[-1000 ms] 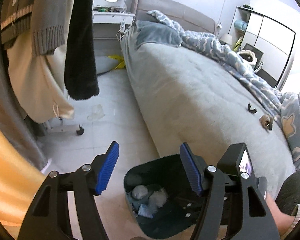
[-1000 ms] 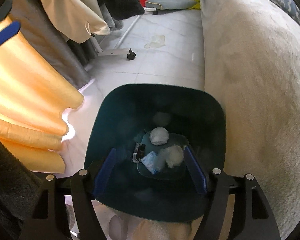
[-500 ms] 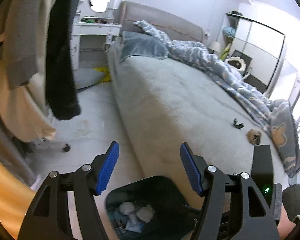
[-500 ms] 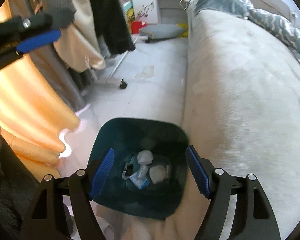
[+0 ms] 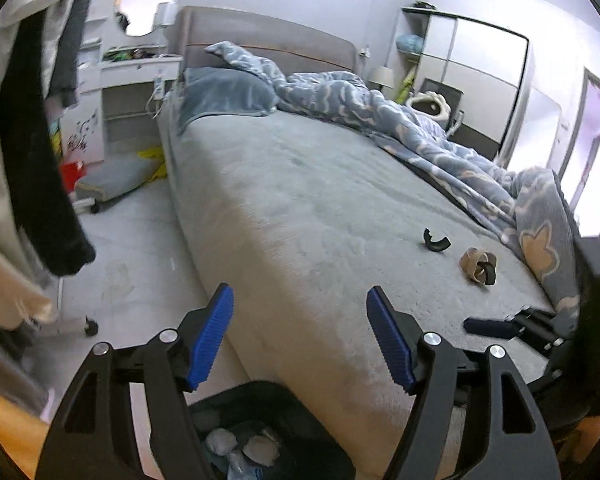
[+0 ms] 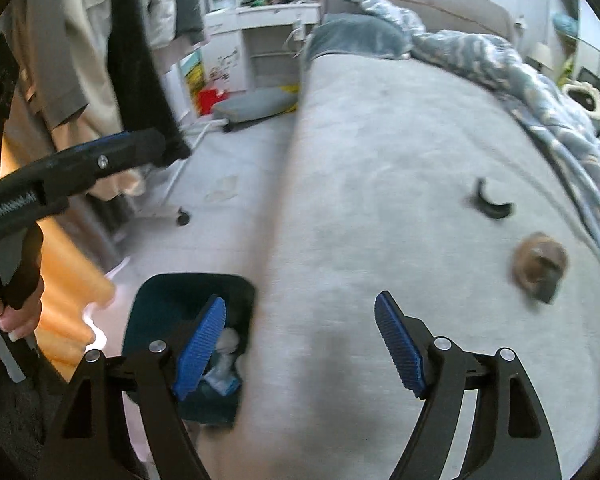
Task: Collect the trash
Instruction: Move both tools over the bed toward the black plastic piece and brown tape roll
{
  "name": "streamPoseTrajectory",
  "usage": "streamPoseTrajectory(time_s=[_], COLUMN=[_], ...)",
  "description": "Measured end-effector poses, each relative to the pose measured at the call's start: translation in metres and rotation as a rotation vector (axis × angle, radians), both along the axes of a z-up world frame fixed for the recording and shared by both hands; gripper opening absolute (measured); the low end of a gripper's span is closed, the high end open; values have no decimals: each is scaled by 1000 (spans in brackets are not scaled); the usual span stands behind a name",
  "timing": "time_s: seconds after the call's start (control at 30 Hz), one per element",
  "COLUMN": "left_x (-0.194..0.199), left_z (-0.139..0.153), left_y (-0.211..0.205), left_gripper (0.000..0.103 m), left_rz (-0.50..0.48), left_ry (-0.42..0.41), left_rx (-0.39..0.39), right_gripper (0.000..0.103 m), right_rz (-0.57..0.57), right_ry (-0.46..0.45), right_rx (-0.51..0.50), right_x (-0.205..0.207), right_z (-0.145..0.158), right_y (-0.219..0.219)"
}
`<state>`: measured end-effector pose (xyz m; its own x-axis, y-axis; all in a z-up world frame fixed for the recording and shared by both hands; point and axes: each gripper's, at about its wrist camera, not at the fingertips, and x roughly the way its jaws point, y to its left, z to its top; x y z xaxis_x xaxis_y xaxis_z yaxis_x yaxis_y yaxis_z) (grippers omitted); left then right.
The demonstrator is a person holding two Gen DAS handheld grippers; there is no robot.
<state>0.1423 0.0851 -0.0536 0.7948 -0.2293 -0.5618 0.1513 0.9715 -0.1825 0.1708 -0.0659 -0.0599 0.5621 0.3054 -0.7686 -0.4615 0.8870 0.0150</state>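
Observation:
A dark teal trash bin (image 5: 260,400) stands on the floor beside the bed, with crumpled tissues (image 5: 256,450) and a wrapper inside; it also shows in the right wrist view (image 6: 156,300). On the grey bed sheet lie a curved black scrap (image 5: 435,242) (image 6: 490,204) and a brown crumpled piece (image 5: 478,265) (image 6: 538,266). My left gripper (image 5: 300,340) is open and empty above the bin and bed edge. My right gripper (image 6: 300,346) is open and empty over the bed edge; it also shows at the right of the left view (image 5: 496,326).
A grey bed (image 5: 300,184) fills the middle, with a blue patterned duvet (image 5: 400,120) bunched along its far side. Clothes (image 5: 40,152) hang on a wheeled rack at the left. An orange curtain (image 6: 68,292) is at the lower left. A white desk (image 5: 132,100) stands beyond.
Both grippers have lifted away from the bin and swung up and right toward the bed. The bin has dropped to the lower edge of both views. The two scraps on the bed are closer.

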Motion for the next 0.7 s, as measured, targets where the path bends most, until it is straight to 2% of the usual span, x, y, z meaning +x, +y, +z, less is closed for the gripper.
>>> streamPoseTrajectory(time_s=[0.17, 0.4, 0.7], left_x=[18, 37, 60], left_z=[-7, -9, -15], left_y=[-19, -56, -89], left_gripper=[75, 76, 77], left_rz=[-24, -80, -115], left_ry=[30, 34, 83], left_rx=[-47, -52, -112], right_gripper=[79, 83, 84], right_rz=[-49, -159, -179], right_ry=[-32, -98, -95], right_rx=[-16, -40, -95], right_x=[10, 19, 39], right_z=[9, 17, 10], right_y=[-32, -79, -114])
